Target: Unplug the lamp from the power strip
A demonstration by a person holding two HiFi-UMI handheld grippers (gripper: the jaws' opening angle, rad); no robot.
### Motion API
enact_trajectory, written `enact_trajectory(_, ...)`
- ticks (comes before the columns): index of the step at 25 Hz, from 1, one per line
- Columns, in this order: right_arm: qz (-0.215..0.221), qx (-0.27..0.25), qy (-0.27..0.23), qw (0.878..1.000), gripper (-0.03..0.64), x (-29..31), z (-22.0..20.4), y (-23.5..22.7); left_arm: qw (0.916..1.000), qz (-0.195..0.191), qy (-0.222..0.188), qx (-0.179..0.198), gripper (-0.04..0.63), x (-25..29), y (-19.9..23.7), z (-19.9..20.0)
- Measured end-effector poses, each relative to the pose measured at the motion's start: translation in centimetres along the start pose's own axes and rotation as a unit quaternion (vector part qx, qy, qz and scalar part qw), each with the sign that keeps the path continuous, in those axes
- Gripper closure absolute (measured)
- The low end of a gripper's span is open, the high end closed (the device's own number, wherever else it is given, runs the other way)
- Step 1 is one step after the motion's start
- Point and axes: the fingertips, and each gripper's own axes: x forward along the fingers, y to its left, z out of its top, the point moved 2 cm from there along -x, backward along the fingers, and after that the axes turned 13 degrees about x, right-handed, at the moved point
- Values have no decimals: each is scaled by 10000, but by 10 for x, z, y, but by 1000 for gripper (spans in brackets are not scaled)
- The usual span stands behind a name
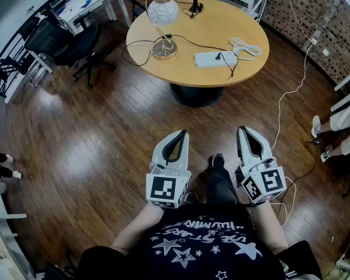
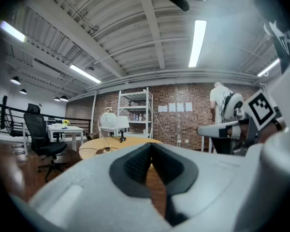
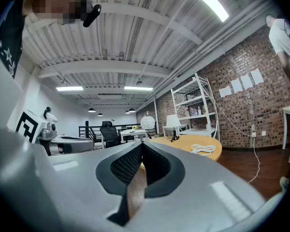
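On the round wooden table (image 1: 221, 22), far ahead, the small black lamp plug (image 1: 220, 56) sits in the flat white power strip (image 1: 207, 59). It looks light but snug. Pinch its hard body, not the bendy black cord (image 1: 193, 42). The left gripper (image 1: 183, 133) and right gripper (image 1: 242, 129) are closed and empty.

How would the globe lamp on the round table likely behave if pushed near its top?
Probably top-heavy: the lamp carries a big globe on a thin curved stem over a small round base, so it may tip. The globe could be fragile. Its cord runs toward the power strip and might tug it.
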Motion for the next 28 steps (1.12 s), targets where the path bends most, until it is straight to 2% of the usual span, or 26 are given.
enact_trajectory(5, 94, -268, -186, 9994, 607, 28, 21, -26, 9999, 150, 1, 13, 591, 37, 5, 4)
enact_trajectory(9, 129, -173, -235, 9995, 607, 61, 34, -64, 9996, 237, 71, 108, 591, 80, 10, 7)
enact_trajectory(13, 129, -16, -194, 9997, 607, 94, 48, -111, 9993, 359, 83, 26, 591, 132, 11, 16)
enact_trajectory(18, 234, -65, -171, 9996, 607, 126, 67, -158, 9987, 457, 144, 168, 591, 188, 12, 20)
enact_trajectory(28, 748, -70, 311, 9967, 607, 168, 68, -224, 9959, 798, 263, 321, 591, 260, 5, 20)
